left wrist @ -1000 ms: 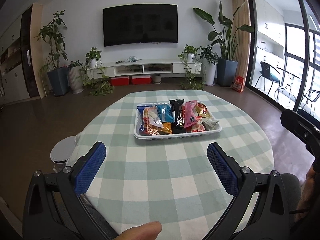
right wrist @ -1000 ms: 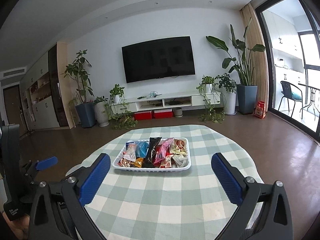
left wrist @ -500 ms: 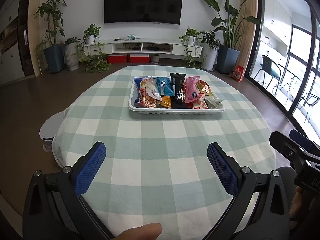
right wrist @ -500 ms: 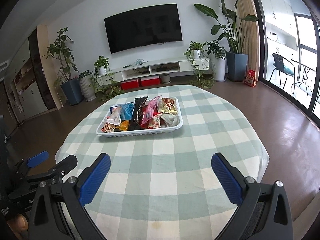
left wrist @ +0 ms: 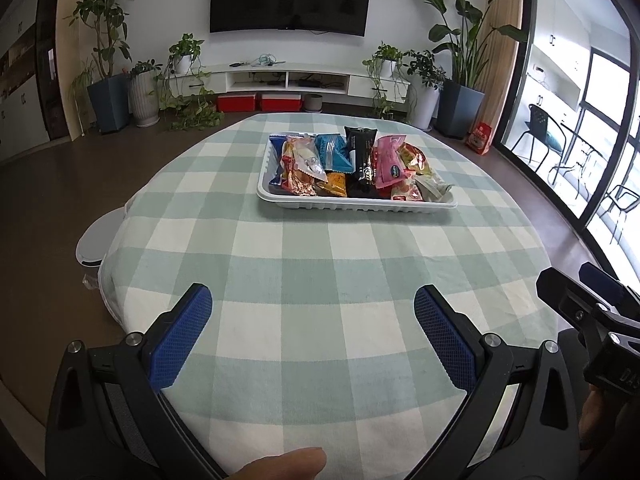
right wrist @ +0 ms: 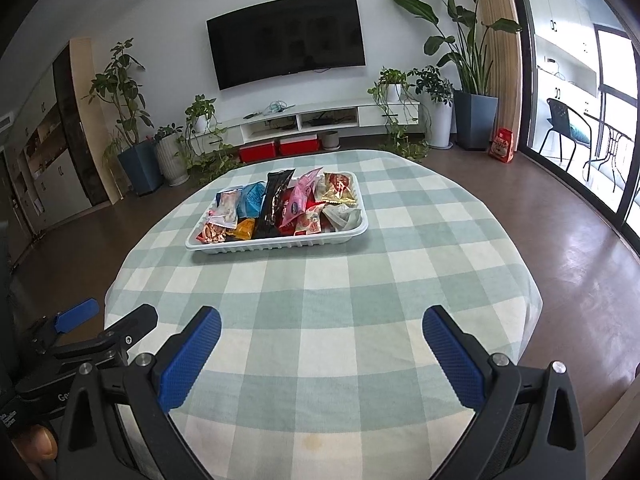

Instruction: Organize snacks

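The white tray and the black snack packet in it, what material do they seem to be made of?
The white tray looks like thin moulded plastic, matte: its outer wall is ribbed. The black snack packet looks like glossy plastic film, possibly foil-lined: light glints off its wrinkled surface.

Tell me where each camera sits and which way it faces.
Left wrist: on the left tongs, facing the snack tray across the checked table; a fingertip shows below.
Right wrist: on the right tongs, facing the same tray; left tongs at lower left.
Shared: tray, table, TV.
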The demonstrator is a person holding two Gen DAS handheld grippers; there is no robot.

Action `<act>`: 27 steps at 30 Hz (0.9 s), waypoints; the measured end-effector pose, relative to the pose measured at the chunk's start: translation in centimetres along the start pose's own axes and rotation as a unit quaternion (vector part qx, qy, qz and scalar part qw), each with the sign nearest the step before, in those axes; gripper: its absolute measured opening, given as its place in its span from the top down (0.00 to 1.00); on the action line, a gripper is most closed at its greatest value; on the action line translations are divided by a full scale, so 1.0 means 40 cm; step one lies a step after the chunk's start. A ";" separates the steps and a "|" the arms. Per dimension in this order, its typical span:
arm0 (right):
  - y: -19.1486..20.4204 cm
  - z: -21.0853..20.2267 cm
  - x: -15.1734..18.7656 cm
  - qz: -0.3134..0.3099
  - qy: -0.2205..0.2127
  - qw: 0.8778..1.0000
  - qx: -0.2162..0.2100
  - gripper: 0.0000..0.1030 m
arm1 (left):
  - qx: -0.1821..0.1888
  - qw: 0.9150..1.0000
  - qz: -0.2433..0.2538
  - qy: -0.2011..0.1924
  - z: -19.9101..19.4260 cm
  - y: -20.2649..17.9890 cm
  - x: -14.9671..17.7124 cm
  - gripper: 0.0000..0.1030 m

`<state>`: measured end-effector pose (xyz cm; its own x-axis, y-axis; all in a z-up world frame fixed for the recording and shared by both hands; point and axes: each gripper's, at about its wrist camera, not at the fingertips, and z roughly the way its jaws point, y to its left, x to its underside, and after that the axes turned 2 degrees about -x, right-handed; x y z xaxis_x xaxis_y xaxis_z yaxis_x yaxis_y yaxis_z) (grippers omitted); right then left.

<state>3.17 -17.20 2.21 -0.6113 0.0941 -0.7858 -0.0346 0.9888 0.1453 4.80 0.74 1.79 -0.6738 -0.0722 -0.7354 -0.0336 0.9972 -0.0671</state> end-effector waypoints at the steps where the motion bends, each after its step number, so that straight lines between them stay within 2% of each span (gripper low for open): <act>1: 0.000 0.000 -0.001 0.000 -0.001 1.000 -0.001 0.00 | 0.000 1.000 0.000 0.000 0.000 0.000 0.000 0.00; 27: 0.001 0.001 0.004 -0.001 0.002 1.000 -0.001 0.00 | 0.001 1.000 0.003 0.002 0.003 -0.006 0.004 0.00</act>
<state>3.11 -17.15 2.07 -0.6149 0.0915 -0.7833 -0.0375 0.9887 0.1449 4.79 0.51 1.62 -0.6769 -0.0670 -0.7330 -0.0281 0.9975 -0.0652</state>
